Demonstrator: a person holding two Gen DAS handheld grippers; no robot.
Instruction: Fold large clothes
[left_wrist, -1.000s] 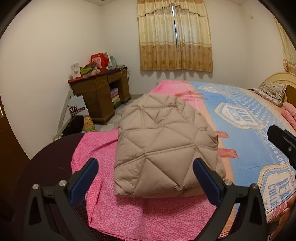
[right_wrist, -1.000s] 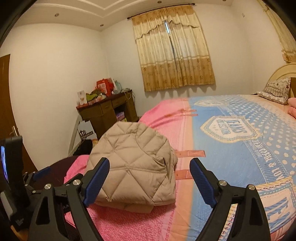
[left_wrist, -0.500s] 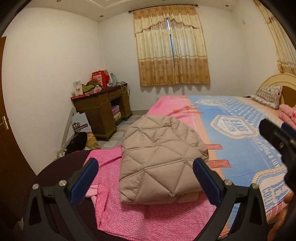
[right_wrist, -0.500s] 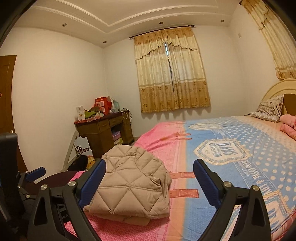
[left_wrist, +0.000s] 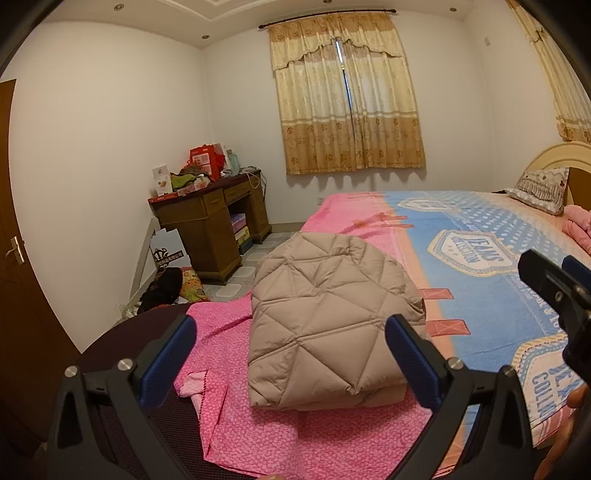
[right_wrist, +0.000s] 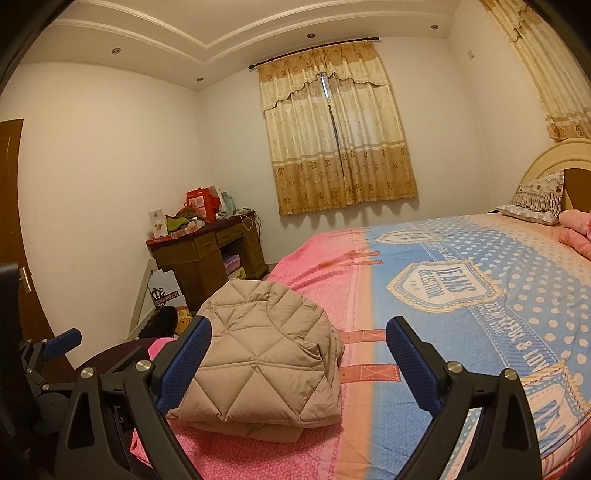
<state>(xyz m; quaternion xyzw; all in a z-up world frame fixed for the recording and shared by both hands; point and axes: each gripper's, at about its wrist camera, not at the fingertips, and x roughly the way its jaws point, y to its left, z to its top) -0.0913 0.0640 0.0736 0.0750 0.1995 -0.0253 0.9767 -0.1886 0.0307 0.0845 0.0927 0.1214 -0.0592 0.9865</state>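
Note:
A beige quilted jacket (left_wrist: 328, 314) lies folded into a thick bundle on the pink foot end of the bed (left_wrist: 480, 236). In the right wrist view the same jacket (right_wrist: 262, 354) sits low and left. My left gripper (left_wrist: 291, 336) is open, its blue pads wide apart just short of the bundle, nothing between them. My right gripper (right_wrist: 297, 338) is open too, held back from the jacket's right edge and empty. The right gripper's black body shows at the right edge of the left wrist view, the left gripper's at the left edge of the right wrist view.
A wooden desk (left_wrist: 214, 221) piled with boxes stands against the far wall by curtains (left_wrist: 347, 99). Bags lie on the floor beside it. A dark round chair (left_wrist: 147, 325) sits at the bed's foot. Pillow (left_wrist: 543, 188) and pink bedding (left_wrist: 578, 229) lie at the headboard. A brown door (left_wrist: 14, 258) is left.
Both grippers have pulled back and risen from the folded jacket, which now looks smaller and lower. The jacket itself has stayed put.

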